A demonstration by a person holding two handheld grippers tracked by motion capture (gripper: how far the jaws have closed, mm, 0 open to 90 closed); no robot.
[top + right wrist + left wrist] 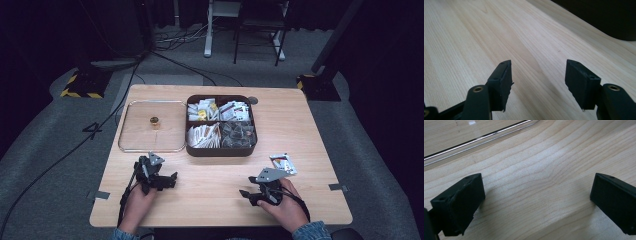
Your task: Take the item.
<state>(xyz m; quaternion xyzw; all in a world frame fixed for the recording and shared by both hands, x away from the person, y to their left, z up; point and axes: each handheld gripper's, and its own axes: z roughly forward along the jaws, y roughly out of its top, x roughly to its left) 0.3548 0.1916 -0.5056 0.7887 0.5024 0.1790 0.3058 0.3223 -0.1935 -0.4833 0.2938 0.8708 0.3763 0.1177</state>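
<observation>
My left gripper rests on the wooden table near its front left, held by a hand, jaws pointing right. In the left gripper view its gripper stands wide open over bare wood. My right gripper lies near the front right, jaws pointing left, and in the right gripper view the gripper is open with nothing between its fingers. A dark brown four-compartment box holds several packets. A small white packet lies just behind the right gripper.
A clear lid with a small gold knob lies flat left of the box; its edge shows ahead of the left jaws. A small dark disc sits behind the box. Cables and stands cover the floor beyond.
</observation>
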